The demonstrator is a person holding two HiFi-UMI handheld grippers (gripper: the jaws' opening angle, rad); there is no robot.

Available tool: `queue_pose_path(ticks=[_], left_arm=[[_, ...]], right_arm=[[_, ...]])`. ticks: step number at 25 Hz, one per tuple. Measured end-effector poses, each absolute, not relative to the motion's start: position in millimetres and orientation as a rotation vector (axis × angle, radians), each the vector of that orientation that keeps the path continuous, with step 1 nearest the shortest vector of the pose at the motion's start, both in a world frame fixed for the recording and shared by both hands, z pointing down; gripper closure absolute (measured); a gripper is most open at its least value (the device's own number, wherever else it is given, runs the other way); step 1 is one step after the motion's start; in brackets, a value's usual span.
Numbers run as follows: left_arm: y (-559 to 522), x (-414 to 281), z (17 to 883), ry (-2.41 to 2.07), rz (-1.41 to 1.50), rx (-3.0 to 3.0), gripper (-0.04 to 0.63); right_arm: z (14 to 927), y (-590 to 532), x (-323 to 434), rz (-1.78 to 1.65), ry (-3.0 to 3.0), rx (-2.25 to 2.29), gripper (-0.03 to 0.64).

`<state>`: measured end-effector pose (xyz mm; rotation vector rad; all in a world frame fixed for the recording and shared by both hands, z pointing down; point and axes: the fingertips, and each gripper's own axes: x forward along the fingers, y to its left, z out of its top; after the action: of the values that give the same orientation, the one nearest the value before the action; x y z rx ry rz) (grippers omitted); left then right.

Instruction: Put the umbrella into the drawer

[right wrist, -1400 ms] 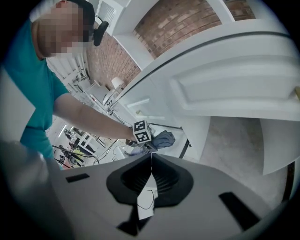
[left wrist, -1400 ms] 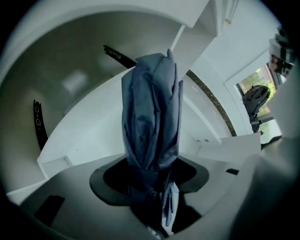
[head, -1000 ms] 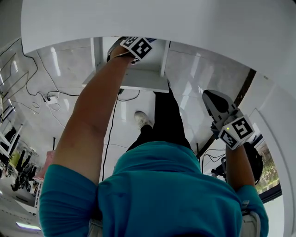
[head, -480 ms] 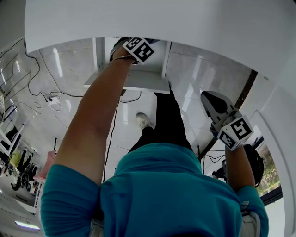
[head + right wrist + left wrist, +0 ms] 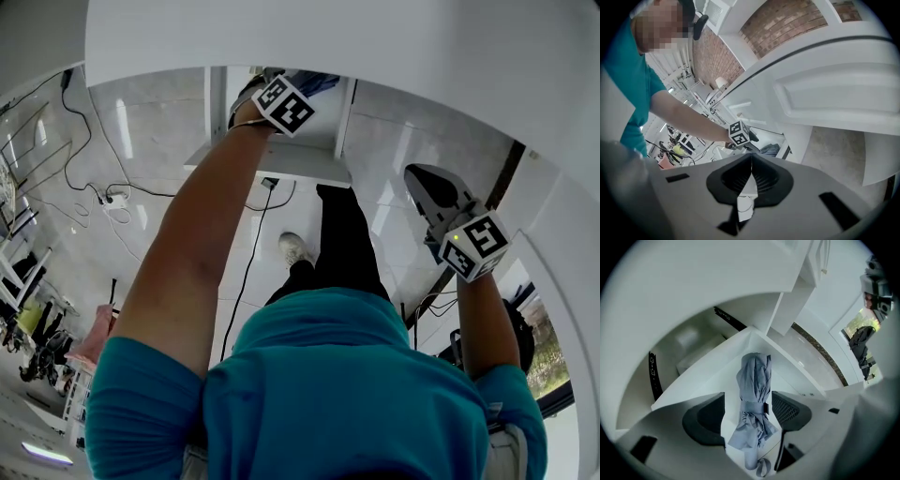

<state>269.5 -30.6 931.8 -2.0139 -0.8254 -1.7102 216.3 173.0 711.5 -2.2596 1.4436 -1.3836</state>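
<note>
the left gripper [image 5: 747, 404] points steeply down into the open drawer [image 5: 703, 380]. its jaws have just been opening and now stand wide apart. the umbrella [image 5: 754, 376] shows between them, but neither pad presses on it, so the gripper has hold of nothing.

the umbrella is folded, strapped round its middle, and lies on the drawer floor straight below those jaws. its long axis runs along the gap between the jaws, parallel to their faces. the handle end, with its loop, lies nearest the gripper. the other end points away towards the drawer's far corner.

this reads as the umbrella delivered and let go. what seems left is to draw the gripper out and close the drawer. because the umbrella sits in line with the gap rather than across it, the jaws should come straight back out without catching the fabric.

the left hand is much the nearer. the right gripper [image 5: 751, 157] is held well apart to the right, outside the drawer, with its jaws together on nothing.
</note>
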Motion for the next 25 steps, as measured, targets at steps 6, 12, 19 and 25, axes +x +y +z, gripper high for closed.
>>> queue_pose_path(ticks=[6, 12, 19, 25], left_arm=[[-40.8, 265.5, 886.3, -0.818, -1.656, -2.069, 0.293], [-53.0, 253.4, 849.6, -0.794, -1.643, -2.113, 0.293], [-59.7, 226.0, 797.7, -0.793, -1.639, -2.197, 0.293], [-71.9, 217.6, 745.1, -0.717, -1.663, -2.369, 0.293]], right_arm=[[710.2, 163.8, 230.3, -1.387, 1.475, -2.297, 0.593], [753.5, 152.4, 246.3, -1.473, 1.533, -2.327, 0.592], [786.1, 139.4, 249.5, -1.629, 1.498, -2.282, 0.593], [758.3, 105.1, 261.0, -1.636, 1.648, -2.228, 0.592]])
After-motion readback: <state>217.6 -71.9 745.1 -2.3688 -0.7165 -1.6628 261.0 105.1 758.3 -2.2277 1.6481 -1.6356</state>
